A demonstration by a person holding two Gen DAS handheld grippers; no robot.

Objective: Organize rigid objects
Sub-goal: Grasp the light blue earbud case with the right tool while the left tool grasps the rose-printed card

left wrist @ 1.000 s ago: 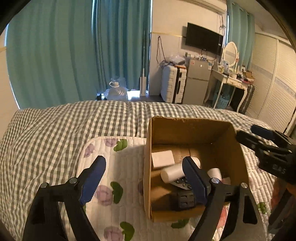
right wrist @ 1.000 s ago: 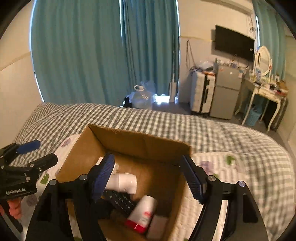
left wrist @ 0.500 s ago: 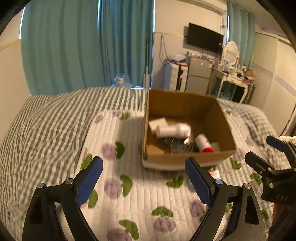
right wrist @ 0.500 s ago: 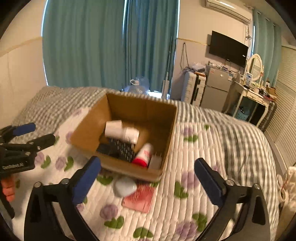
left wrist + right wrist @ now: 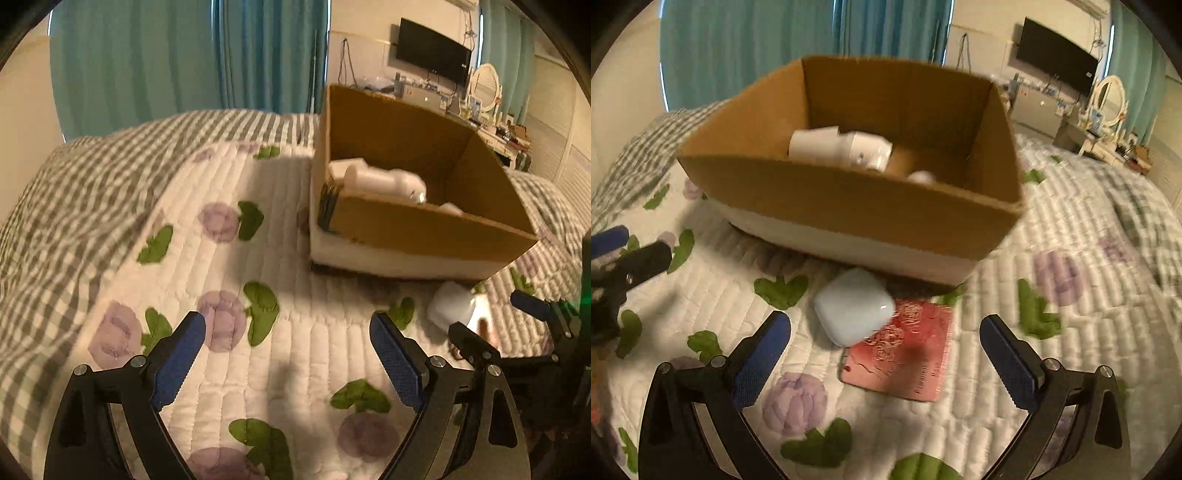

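A brown cardboard box stands on the floral quilt, also in the left wrist view. It holds a white cylinder and other white items. In front of the box lie a pale blue rounded case and a red card, the case overlapping the card's corner. My right gripper is open and empty, low over the case and card. My left gripper is open and empty over bare quilt, left of the box. The case shows in the left wrist view.
A grey checked blanket covers the bed around the quilt. Teal curtains hang behind. A wall TV, a dressing table with mirror and white furniture stand at the far right.
Both grippers have pulled back from over the box and dropped low toward the quilt. The right gripper now hovers close over the blue case and red card. Both stay open.
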